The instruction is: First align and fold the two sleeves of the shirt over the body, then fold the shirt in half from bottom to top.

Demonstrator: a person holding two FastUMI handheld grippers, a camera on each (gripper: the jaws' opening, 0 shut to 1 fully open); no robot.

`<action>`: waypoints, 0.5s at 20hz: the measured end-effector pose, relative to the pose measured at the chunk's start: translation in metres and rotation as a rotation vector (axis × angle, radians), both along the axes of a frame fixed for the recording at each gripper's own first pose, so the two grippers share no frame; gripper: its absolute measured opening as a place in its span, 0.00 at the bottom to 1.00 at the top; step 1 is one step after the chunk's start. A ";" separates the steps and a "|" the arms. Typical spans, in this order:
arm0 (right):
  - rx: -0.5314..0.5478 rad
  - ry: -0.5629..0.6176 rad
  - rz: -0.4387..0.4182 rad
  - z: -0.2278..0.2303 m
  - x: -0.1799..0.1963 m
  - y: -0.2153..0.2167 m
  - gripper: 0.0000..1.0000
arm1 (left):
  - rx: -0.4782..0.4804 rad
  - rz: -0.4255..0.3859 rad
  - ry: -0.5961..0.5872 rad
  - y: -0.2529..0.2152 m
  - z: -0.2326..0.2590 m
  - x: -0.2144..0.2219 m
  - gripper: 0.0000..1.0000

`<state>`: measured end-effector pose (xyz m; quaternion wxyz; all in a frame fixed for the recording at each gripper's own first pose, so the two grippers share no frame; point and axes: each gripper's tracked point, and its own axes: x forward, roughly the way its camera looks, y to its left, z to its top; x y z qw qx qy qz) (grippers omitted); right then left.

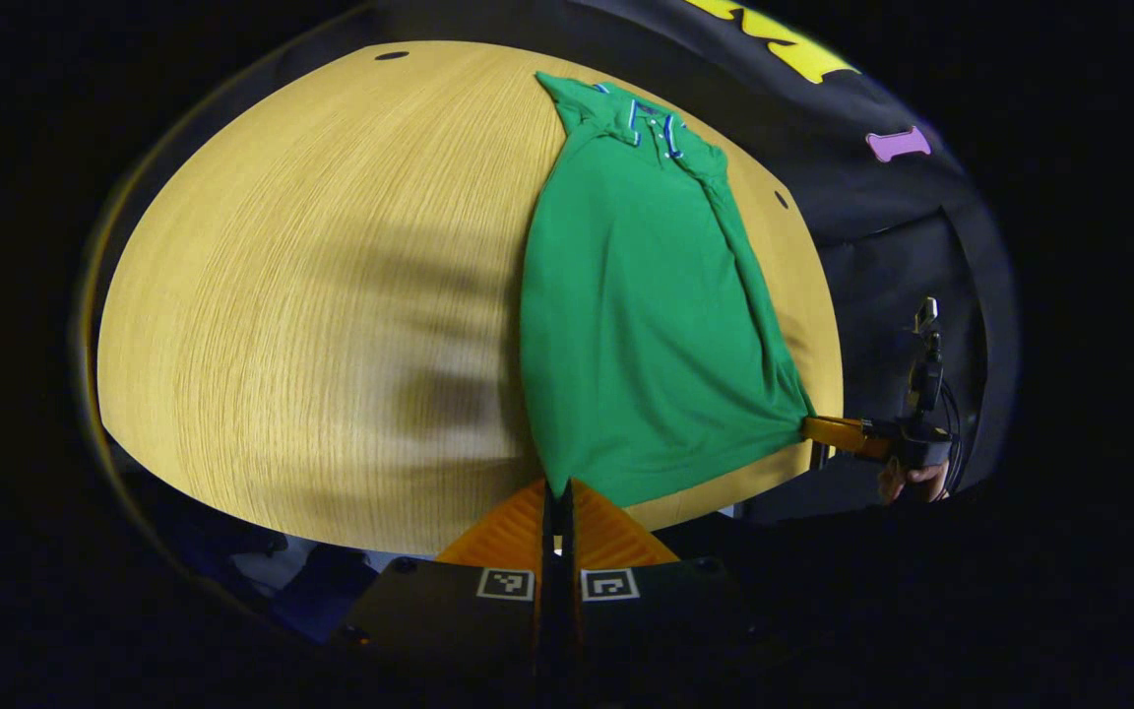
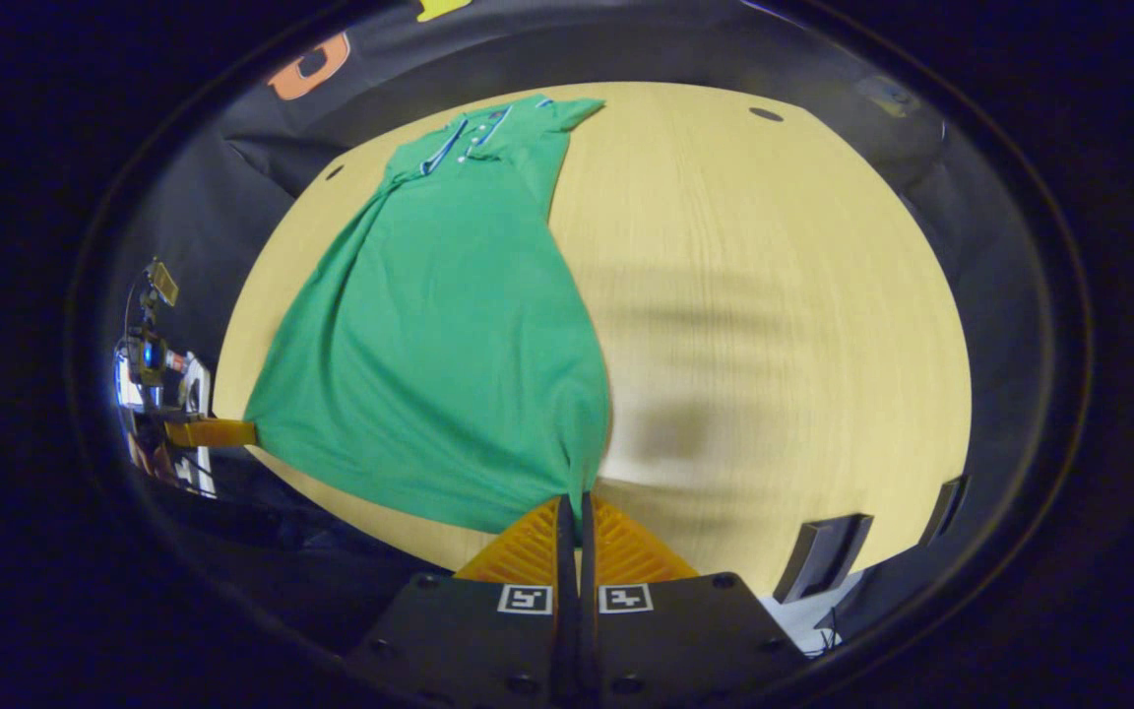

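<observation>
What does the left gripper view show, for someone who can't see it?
A green shirt lies on a wooden table, its bottom corners pinched by the left hand-held gripper and the right hand-held gripper.

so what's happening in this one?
A person holds a gripper in each hand, folding a green polo shirt on a wooden table. The sleeves look already folded in, so the shirt lies as a narrow strip. The left gripper and the right gripper are each shut on a bottom hem corner, pulling the hem taut at the near table edge. The bottom-to-top fold isn't done yet.
</observation>
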<state>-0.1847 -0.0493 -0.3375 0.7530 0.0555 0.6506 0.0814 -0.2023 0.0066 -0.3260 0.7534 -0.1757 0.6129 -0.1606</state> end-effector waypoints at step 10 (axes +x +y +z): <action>0.126 -0.092 -0.064 0.056 0.077 0.008 0.02 | -0.055 -0.011 -0.220 -0.009 0.061 0.091 0.04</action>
